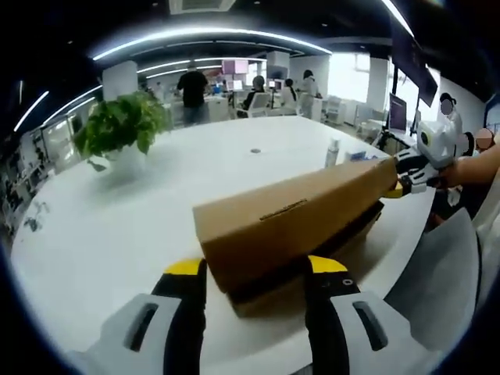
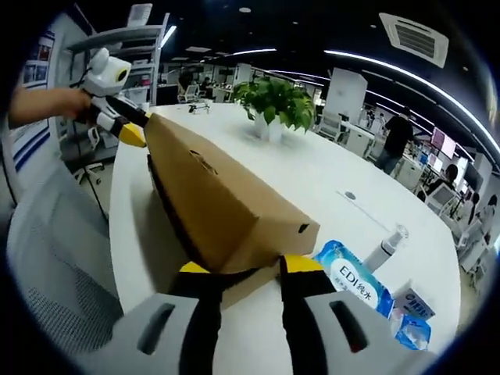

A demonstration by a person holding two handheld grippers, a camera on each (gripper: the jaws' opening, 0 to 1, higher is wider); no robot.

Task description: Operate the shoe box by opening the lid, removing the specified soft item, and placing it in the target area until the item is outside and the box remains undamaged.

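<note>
A brown cardboard shoe box lies on the white table (image 1: 109, 226). Its lid (image 1: 289, 215) is raised off the base (image 1: 262, 303), with a dark gap between them. My left gripper (image 1: 256, 266) has its yellow-tipped jaws on either side of the lid's near end, shut on it. At the far end, my right gripper (image 1: 405, 184) holds the same lid. In the right gripper view the lid (image 2: 211, 195) runs away from my right gripper (image 2: 248, 267), which clamps its near end above the base (image 2: 244, 291). The left gripper (image 2: 129, 131) grips the far end. The box's contents are hidden.
A potted plant (image 1: 121, 125) (image 2: 273, 101) stands further in on the table. Near the right gripper lie a spray bottle (image 2: 384, 250), a blue wipes pack (image 2: 351, 281) and a small carton (image 2: 412, 303). A grey chair (image 2: 55, 266) is at the table edge. People stand far behind.
</note>
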